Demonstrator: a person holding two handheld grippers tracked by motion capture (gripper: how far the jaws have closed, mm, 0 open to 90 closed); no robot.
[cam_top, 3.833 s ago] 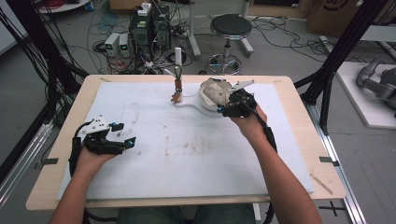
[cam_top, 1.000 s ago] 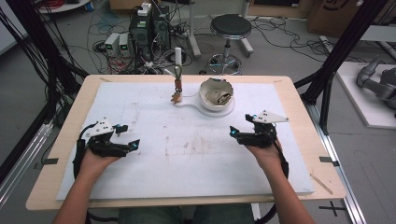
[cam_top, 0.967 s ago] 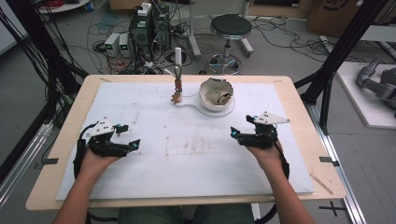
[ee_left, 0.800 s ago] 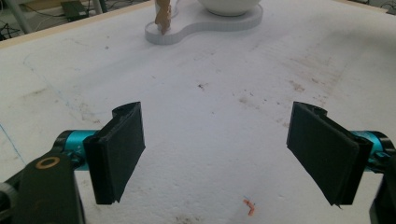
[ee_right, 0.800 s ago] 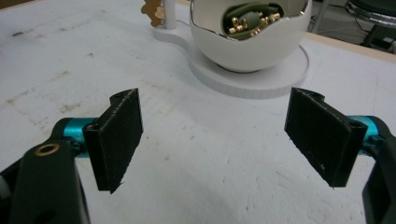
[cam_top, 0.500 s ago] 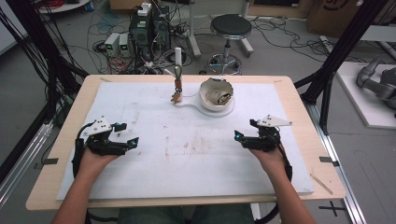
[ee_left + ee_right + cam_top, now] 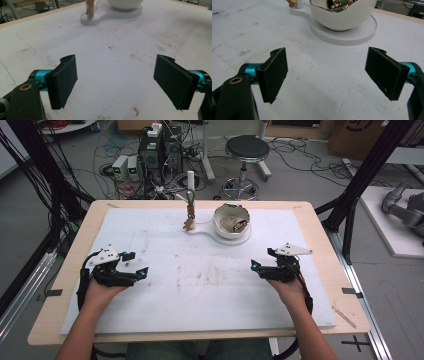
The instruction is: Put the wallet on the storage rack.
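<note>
A white eggshell-shaped bowl [image 7: 231, 221] with a jagged rim stands on a white base [image 7: 214, 235] at the back middle of the table, and something gold glints inside it [image 7: 337, 5]. An orange-brown piece [image 7: 189, 224] hangs on a small post at the base's left end. My left gripper [image 7: 134, 265] rests open near the table's left side, nothing between its jaws. My right gripper [image 7: 261, 264] rests open on the right, in front of the bowl [image 7: 342, 17], also holding nothing. Both pairs of black pads [image 7: 62, 80] [image 7: 273, 72] stand wide apart.
A white foam sheet [image 7: 200, 280] with brownish stains covers the wooden table [image 7: 345, 285]. A tiny orange scrap [image 7: 135, 111] lies just ahead of my left gripper. Beyond the table's far edge are a stool [image 7: 246, 150], computer boxes and cables on the floor.
The right hand drew back from the bowl toward the near right of the table and settled there. The left gripper has barely moved.
</note>
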